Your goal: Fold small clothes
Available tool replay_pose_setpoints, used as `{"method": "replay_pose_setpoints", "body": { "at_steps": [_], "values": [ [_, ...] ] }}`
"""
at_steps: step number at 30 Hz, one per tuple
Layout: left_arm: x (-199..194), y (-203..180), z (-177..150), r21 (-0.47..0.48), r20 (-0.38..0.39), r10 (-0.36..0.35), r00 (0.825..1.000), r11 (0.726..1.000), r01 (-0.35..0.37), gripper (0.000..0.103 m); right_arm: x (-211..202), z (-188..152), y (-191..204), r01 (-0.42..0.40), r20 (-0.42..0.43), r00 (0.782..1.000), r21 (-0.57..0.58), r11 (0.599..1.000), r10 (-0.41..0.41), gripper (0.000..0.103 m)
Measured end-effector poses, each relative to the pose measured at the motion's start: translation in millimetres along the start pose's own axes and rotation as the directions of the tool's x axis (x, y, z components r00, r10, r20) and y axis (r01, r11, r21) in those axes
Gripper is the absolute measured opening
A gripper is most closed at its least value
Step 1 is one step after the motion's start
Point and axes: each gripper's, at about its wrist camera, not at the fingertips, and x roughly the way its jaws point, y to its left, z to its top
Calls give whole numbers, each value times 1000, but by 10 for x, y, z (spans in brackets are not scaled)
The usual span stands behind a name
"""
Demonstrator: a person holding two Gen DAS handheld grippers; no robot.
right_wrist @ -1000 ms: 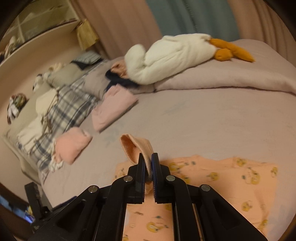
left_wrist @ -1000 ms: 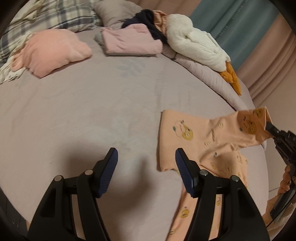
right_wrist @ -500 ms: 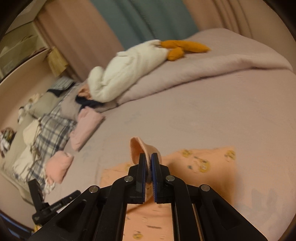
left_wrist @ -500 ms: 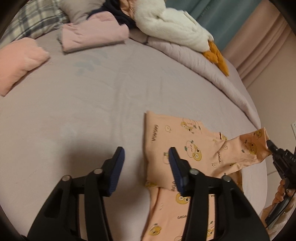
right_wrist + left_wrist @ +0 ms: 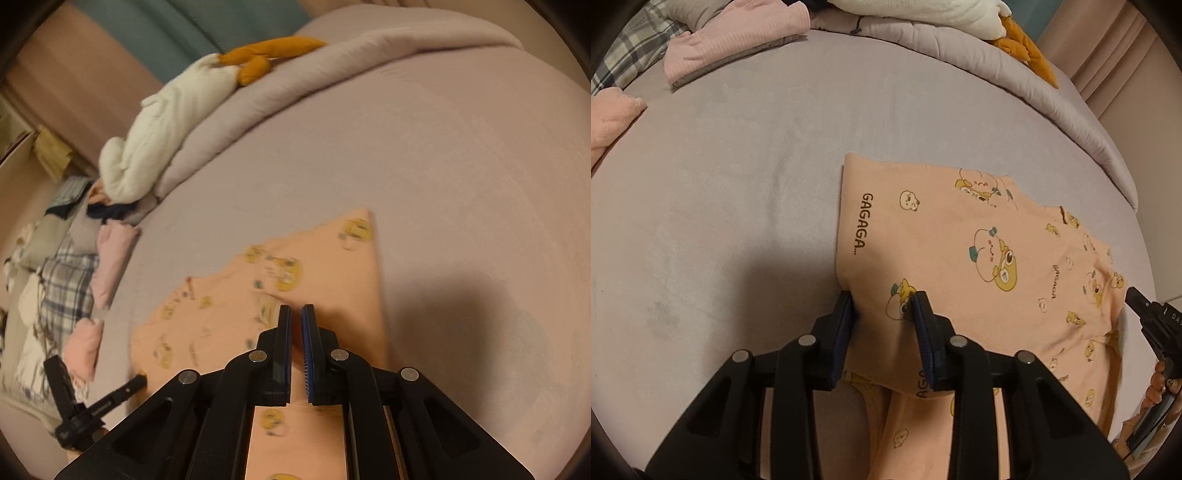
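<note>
On mauve bedsheet (image 5: 738, 155), folded printed peach garment (image 5: 942, 236).

Warm, dim indoor light tints both views pinkish. In the left wrist view the picture is sharp: the print on the peach garment (image 5: 960, 236) reads clearly, and a broad soft shadow lies on the bed sheet (image 5: 738, 166) beside the left gripper (image 5: 882, 310). The right wrist view is smeared by motion blur — the garment's print and the plush duck (image 5: 166, 125) look soft — with a dark shadow on the sheet right of the right gripper (image 5: 296, 317). Fisheye bending curves the bed; black vignette rings the corners.
</note>
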Motion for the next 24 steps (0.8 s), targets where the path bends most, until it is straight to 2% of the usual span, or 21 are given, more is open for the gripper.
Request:
{"method": "replay_pose_setpoints", "body": {
  "at_steps": [6, 8, 10, 14, 16, 17, 18, 22, 24],
  "values": [
    [5, -3, -5, -8, -1, 0, 1000, 1000, 0, 32, -62, -66, -170, 21, 5, 1000, 24, 999, -21, 9],
    [11, -4, -12, -7, 1, 0, 1000, 1000, 0, 32, -57, -79, -182, 3, 1, 1000, 24, 1000, -3, 19],
    [10, -1, -18, -7, 2, -1, 1000, 1000, 1, 32, -54, -88, -146, -1, 13, 1000, 10, 1000, 1, 56],
    [7, 10, -21, -14, 2, -3, 1000, 1000, 3, 32, 112, -100, -67, 0, -5, 1000, -45, 999, 0, 58],
    [4, 15, -28, -16, 1, -4, 1000, 1000, 4, 32, 215, -92, -37, 24, -21, 999, -68, 997, -25, 58],
    [3, 17, -30, -19, 1, -5, 1000, 1000, 5, 32, 261, -89, -27, 38, -26, 999, -77, 996, -40, 57],
    [2, 17, -31, -21, 1, -4, 1000, 1000, 4, 32, 285, -87, -27, 52, -27, 998, -86, 995, -55, 53],
    [-13, 16, -28, -23, -3, -6, 1000, 1000, 6, 32, 291, -62, -20, 95, -30, 995, -118, 988, -99, 7],
    [-36, 15, -28, -21, -4, -13, 1000, 1000, 12, 32, 203, -46, -11, 88, -2, 996, -128, 988, -89, 6]
  ]
}}
